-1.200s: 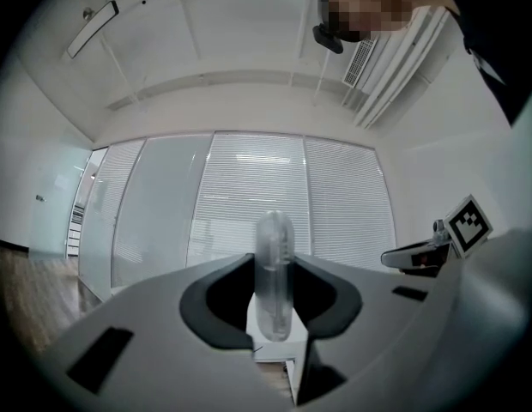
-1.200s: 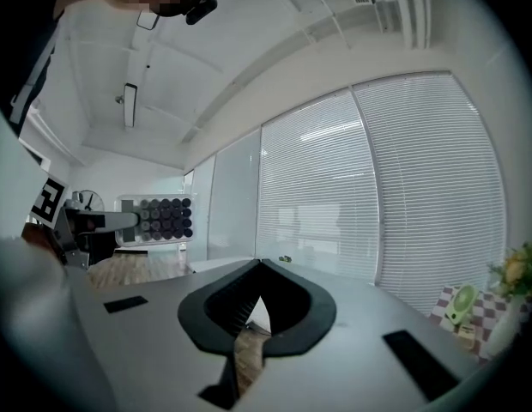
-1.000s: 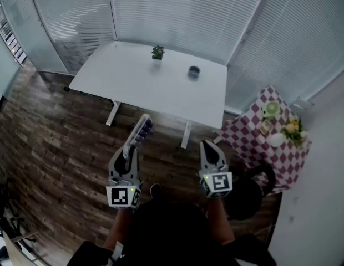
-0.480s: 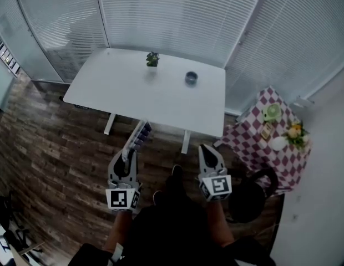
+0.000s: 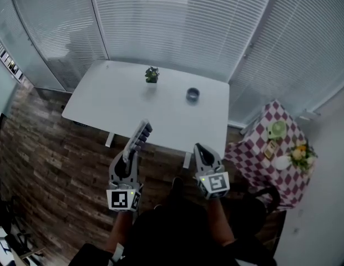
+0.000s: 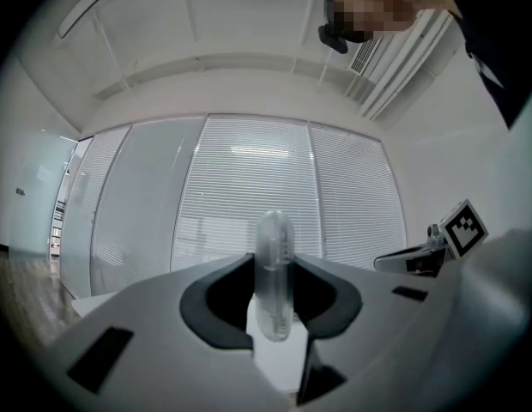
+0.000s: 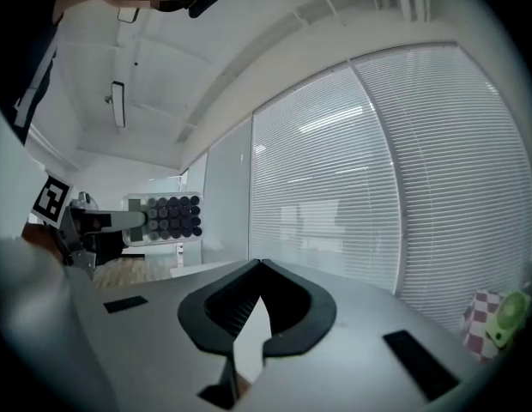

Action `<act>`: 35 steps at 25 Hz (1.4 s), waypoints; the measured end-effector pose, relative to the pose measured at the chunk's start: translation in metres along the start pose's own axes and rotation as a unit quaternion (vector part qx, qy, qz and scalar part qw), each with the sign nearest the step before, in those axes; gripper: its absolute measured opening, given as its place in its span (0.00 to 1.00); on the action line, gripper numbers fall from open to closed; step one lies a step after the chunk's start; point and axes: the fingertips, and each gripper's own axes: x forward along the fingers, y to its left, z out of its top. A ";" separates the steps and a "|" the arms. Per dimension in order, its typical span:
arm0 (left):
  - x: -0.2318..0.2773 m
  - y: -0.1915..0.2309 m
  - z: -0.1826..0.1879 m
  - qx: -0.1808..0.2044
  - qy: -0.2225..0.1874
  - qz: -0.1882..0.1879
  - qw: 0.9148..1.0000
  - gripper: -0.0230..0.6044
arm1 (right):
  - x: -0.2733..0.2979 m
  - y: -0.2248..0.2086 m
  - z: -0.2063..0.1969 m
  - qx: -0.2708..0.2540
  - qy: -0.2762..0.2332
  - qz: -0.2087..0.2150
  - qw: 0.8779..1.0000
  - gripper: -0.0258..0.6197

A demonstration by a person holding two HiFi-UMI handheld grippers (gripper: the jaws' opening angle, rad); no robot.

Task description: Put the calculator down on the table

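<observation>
Looking down from the head view, we saw the left tongs (image 5: 129, 155) pinching the calculator (image 5: 140, 136) by its near end, so that it stuck out ahead of them, edge up and keys to the right. It was in the air and not on the desk (image 5: 114, 101): its far end showed against the desk's near edge and the rest against the wooden floor (image 5: 47, 159). In the left gripper view the calculator stood as a thin, pale, upright strip between the two pads, which pressed on it from both sides. The right tongs (image 5: 198, 148) hung level beside the left ones and well apart from them. In their own view their tips were pressed together, with nothing between them. That view also caught the calculator from the side, with its rows of dark round keys facing the camera. On the white desk stood a small potted plant (image 5: 151, 74) near the far edge and a small dark bowl (image 5: 192, 94) to its right, the two apart from each other. White blinds (image 5: 177, 26) ran behind the desk. To the right stood a low table under a purple-and-white checked cloth (image 5: 254, 147), carrying a green cup (image 5: 278, 128) and some flowers (image 5: 301, 152).
</observation>
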 end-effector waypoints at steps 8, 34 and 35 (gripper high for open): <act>0.060 -0.009 -0.004 0.010 0.014 -0.001 1.000 0.20 | 0.045 -0.043 0.005 0.002 0.018 0.018 1.000 0.05; 0.180 0.024 -0.007 0.030 0.014 0.024 0.999 0.20 | 0.154 -0.107 0.012 0.001 0.037 0.045 0.998 0.05; 0.185 0.027 -0.006 0.034 0.011 0.021 0.999 0.20 | 0.159 -0.108 0.011 0.000 0.041 0.043 0.998 0.05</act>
